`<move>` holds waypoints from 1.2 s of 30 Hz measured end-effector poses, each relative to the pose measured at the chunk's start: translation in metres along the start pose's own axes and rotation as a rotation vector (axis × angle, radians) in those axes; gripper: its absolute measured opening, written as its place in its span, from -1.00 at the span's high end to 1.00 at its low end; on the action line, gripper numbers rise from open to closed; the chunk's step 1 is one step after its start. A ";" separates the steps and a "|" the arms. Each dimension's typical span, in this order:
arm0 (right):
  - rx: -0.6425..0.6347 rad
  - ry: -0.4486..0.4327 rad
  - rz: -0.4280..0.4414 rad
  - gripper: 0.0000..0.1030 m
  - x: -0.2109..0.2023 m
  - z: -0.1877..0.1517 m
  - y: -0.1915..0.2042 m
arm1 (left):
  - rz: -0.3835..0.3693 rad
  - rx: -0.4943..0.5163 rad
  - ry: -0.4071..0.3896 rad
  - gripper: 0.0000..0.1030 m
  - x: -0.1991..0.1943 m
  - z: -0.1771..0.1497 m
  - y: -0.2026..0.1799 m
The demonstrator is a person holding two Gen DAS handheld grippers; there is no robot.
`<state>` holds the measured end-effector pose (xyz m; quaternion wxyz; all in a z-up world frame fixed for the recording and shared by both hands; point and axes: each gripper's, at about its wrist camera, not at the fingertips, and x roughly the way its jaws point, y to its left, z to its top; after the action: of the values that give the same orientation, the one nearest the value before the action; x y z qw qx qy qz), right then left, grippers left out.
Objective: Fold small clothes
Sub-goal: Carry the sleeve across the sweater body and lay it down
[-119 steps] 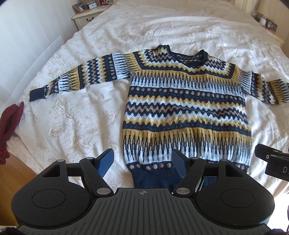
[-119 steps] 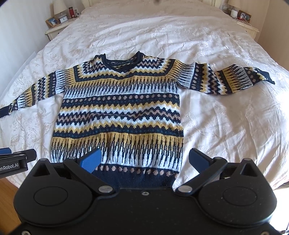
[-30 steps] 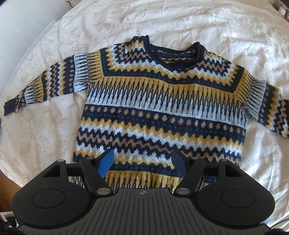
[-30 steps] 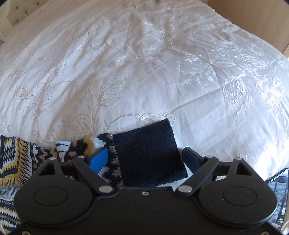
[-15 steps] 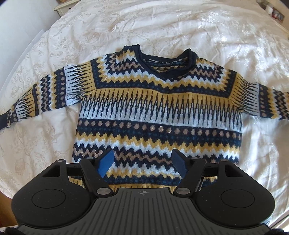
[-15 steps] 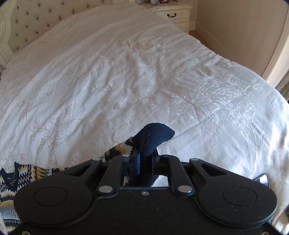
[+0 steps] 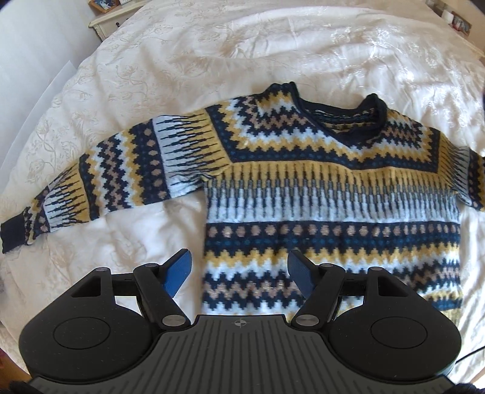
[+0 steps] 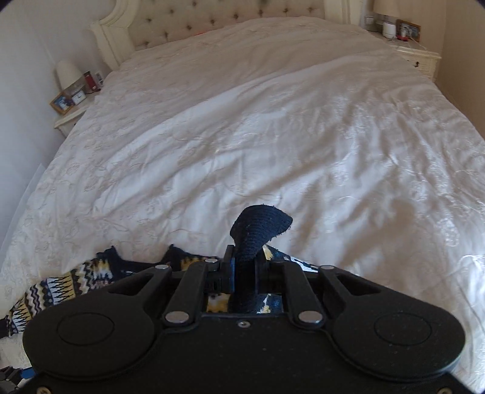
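A patterned sweater (image 7: 330,194) in navy, yellow and white lies face up on the white bed. Its left sleeve (image 7: 106,185) stretches out flat to the left, ending in a navy cuff. My left gripper (image 7: 239,271) hovers open over the sweater's left side edge, nothing between its blue pads. In the right wrist view my right gripper (image 8: 244,272) is shut on the navy cuff (image 8: 257,230) of the right sleeve, lifted above the bedspread. The cuff sticks up past the fingertips. Part of the sweater (image 8: 60,288) shows at lower left.
The white embroidered bedspread (image 8: 272,136) spreads wide toward a tufted headboard (image 8: 212,27). Nightstands with frames and lamps stand at the left (image 8: 72,103) and right (image 8: 415,54) of the bed. A white wall runs along the left.
The right gripper closed on the right sleeve's cuff, lifted it and swung toward the sweater's body. The left gripper, still open, shifted left from the sweater's middle to its left edge.
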<state>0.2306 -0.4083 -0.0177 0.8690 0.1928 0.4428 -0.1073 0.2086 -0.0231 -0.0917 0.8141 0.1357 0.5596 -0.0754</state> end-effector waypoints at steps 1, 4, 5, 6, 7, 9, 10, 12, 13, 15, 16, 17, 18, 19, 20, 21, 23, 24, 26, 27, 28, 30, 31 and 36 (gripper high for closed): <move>-0.020 0.010 0.017 0.66 0.009 -0.003 0.020 | 0.007 0.002 0.000 -0.33 0.003 0.001 0.011; -0.049 0.052 0.099 0.66 0.045 -0.020 0.085 | 0.018 -0.004 0.004 -0.33 0.012 0.002 0.037; -0.052 0.063 0.120 0.66 0.056 -0.026 0.102 | 0.022 -0.007 0.006 -0.33 0.014 0.002 0.045; -0.062 0.071 0.134 0.66 0.066 -0.034 0.121 | 0.029 -0.010 0.009 -0.33 0.017 0.002 0.052; -0.074 0.077 0.141 0.66 0.073 -0.040 0.134 | 0.035 -0.014 0.011 -0.34 0.020 0.002 0.059; -0.102 0.091 0.147 0.66 0.091 -0.054 0.167 | 0.044 -0.022 0.015 -0.34 0.025 0.001 0.070; -0.108 0.103 0.147 0.66 0.098 -0.060 0.177 | 0.047 -0.026 0.017 -0.34 0.027 0.001 0.075; -0.118 0.129 0.157 0.65 0.111 -0.072 0.199 | 0.051 -0.032 0.021 -0.34 0.031 0.001 0.081; -0.130 0.139 0.159 0.65 0.115 -0.079 0.210 | 0.052 -0.035 0.023 -0.34 0.032 0.001 0.083; -0.158 0.156 0.169 0.65 0.124 -0.089 0.226 | 0.051 -0.043 0.028 -0.34 0.036 0.001 0.086; -0.167 0.168 0.183 0.63 0.127 -0.094 0.233 | 0.046 -0.046 0.030 -0.34 0.038 0.001 0.086; -0.175 0.181 0.199 0.44 0.130 -0.098 0.238 | 0.042 -0.047 0.034 -0.34 0.040 0.002 0.085; -0.184 0.192 0.222 0.30 0.131 -0.101 0.241 | 0.039 -0.046 0.037 -0.34 0.042 0.003 0.083; -0.194 0.195 0.262 0.17 0.131 -0.105 0.245 | 0.038 -0.044 0.039 -0.34 0.044 0.004 0.081; -0.196 0.188 0.285 -0.15 0.130 -0.107 0.246 | 0.037 -0.041 0.039 -0.34 0.045 0.005 0.078; -0.193 0.178 0.296 -0.39 0.128 -0.108 0.243 | 0.037 -0.037 0.038 -0.34 0.046 0.007 0.076; -0.190 0.136 0.306 -0.43 0.119 -0.108 0.234 | 0.032 -0.035 0.028 -0.34 0.046 0.011 0.070; -0.187 0.124 0.309 -0.43 0.116 -0.108 0.226 | 0.026 -0.035 0.023 -0.34 0.046 0.014 0.067; -0.163 0.108 0.263 -0.43 0.115 -0.104 0.200 | 0.012 -0.032 0.012 -0.34 0.046 0.020 0.059; -0.145 0.103 0.235 -0.43 0.114 -0.103 0.185 | 0.005 -0.028 0.006 -0.34 0.047 0.024 0.054; -0.121 0.096 0.195 -0.43 0.114 -0.101 0.166 | -0.002 -0.022 -0.001 -0.34 0.049 0.028 0.049; -0.071 0.091 0.113 -0.43 0.114 -0.099 0.128 | -0.015 -0.006 -0.016 -0.34 0.053 0.038 0.037; -0.039 0.096 0.071 -0.43 0.114 -0.098 0.104 | -0.023 0.002 -0.021 -0.34 0.056 0.044 0.030; 0.074 0.106 -0.115 -0.43 0.115 -0.102 0.009 | -0.060 0.025 -0.046 -0.33 0.079 0.070 -0.002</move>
<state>0.2264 -0.3584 -0.1632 0.8290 0.2043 0.4944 -0.1631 0.2994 -0.0440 -0.1420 0.8222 0.1274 0.5438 -0.1100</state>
